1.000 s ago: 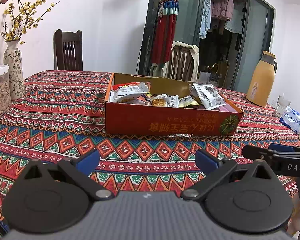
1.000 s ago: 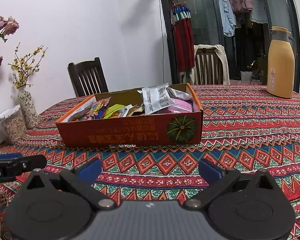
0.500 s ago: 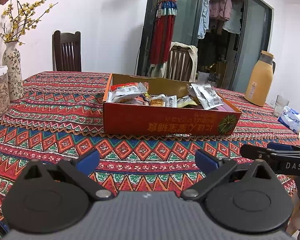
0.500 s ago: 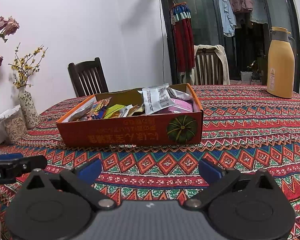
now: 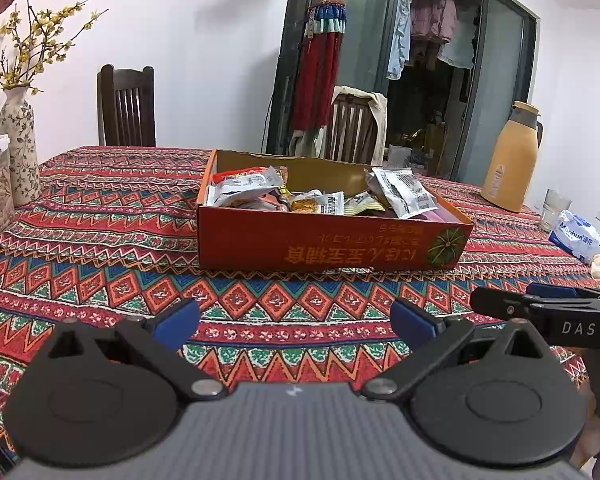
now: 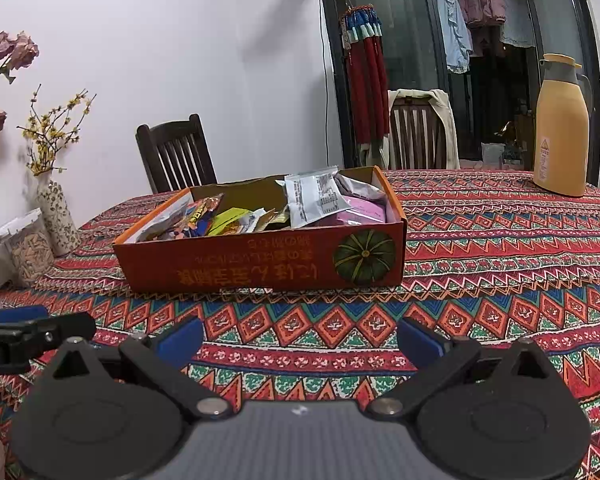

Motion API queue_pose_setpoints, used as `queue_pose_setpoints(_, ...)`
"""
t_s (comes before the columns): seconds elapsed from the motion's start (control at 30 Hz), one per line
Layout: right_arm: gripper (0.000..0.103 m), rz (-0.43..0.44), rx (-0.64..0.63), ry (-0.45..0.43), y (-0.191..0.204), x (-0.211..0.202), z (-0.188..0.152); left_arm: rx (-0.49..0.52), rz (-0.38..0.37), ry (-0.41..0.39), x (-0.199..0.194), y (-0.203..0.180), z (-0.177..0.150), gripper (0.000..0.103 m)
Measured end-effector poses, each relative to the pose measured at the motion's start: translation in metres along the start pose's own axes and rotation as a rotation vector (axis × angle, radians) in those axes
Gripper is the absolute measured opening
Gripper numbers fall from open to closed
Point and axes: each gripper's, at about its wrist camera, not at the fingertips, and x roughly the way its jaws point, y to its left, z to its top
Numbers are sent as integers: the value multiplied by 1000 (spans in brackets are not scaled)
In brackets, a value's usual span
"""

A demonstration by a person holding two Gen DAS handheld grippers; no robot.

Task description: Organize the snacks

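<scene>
Both tongs, left (image 5: 294, 322) and right (image 6: 300, 338), are hanging released and empty near the counter (image 5: 100, 216) edge, barely shifting, while snacks (image 6: 316, 196) are sitting piled inside the box (image 5: 320, 246).

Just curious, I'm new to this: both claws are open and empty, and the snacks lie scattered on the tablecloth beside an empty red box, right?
Not quite. The snacks lie inside the red box, as the right wrist view shows. Both the left claw and right claw are open and empty.
</scene>
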Motion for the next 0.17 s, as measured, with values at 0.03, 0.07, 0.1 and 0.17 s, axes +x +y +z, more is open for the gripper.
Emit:
queue_pose_setpoints(0.03,103,0,0,0,0,0,0,2,1,-1,0,0,0,103)
queue_pose_setpoints(0.07,103,0,0,0,0,0,0,4,1,-2,0,-1,0,103)
queue_pose_setpoints(0.1,103,1,0,0,0,0,0,3,1,-1,0,-1,0,103)
queue_pose_setpoints(0.17,103,1,0,1,0,0,-1,1,0,2,0,-1,-1,103)
